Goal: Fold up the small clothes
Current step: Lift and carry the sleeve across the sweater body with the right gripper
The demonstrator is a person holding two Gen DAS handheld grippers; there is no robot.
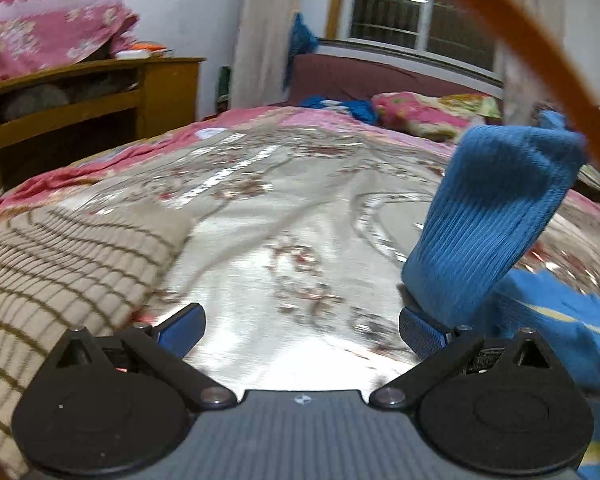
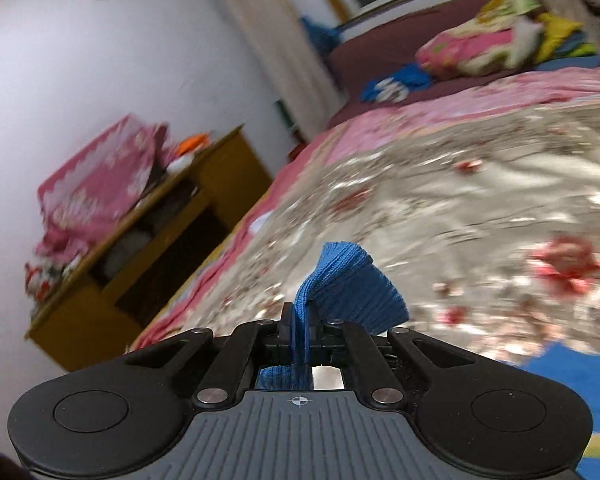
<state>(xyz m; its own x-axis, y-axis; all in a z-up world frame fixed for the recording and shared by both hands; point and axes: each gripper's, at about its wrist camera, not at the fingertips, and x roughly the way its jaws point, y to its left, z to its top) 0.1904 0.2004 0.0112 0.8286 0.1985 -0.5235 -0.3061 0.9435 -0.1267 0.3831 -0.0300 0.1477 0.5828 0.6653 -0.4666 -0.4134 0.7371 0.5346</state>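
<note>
Lighting: indoor, artificial, moderately bright; ceiling lamp reflected in the window [image 1: 416, 4] of the left view.
Glare: strong white sheen on the satin bedspread [image 1: 260, 216].
Blur: right view heavily smeared, cabinet [image 2: 152, 240] and pillows [image 2: 480, 48] soft; left view milder, sock [image 1: 496, 208] fairly sharp.
Distortion: fisheye bowing, dark vignette at corners.
Shadows: soft, faint.

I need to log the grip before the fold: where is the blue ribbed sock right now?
The blue ribbed sock is pinched in the shut right gripper, lifted above the floral bedspread; the left wrist view shows it at right.
</note>
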